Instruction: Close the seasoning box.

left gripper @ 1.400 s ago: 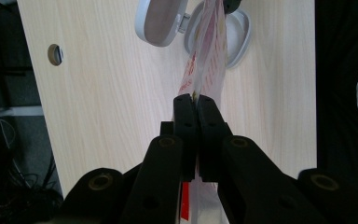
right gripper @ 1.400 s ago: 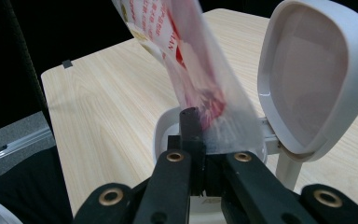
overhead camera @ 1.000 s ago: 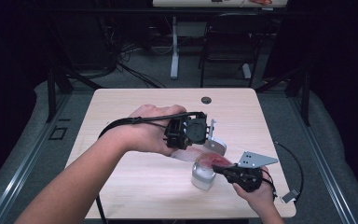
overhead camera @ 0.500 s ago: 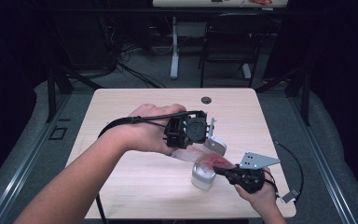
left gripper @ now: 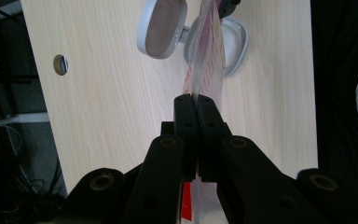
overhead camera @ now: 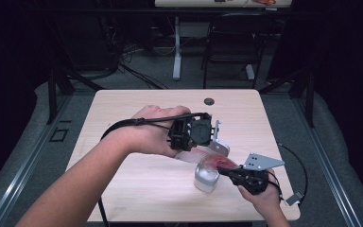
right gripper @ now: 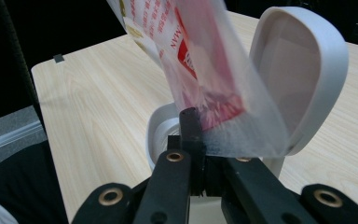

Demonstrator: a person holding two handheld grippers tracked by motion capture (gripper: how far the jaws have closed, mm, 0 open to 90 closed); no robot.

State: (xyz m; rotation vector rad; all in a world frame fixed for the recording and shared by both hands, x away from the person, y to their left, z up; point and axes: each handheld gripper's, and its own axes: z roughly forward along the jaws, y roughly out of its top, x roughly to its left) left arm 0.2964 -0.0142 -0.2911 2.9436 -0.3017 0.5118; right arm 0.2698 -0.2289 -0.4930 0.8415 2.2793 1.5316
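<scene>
Packet count first: one clear plastic sachet (overhead camera: 208, 158) with red print, stretched between my two grippers. Left gripper (left gripper: 196, 100) has its jaws fully closed on one edge of it, and right gripper (right gripper: 200, 121) is pinched tight on the opposite edge, so both are clamped on the same sachet. It hangs right above one white container (overhead camera: 206, 177) with a hinged lid (right gripper: 303, 70), which stands flipped open. In the high view the container sits at about 4 o'clock from the middle of the table (overhead camera: 137, 184), with my left gripper at 11 o'clock from it and my right at 3 o'clock. One dark round hole (overhead camera: 209, 101) sits at the table's 12 o'clock edge.
</scene>
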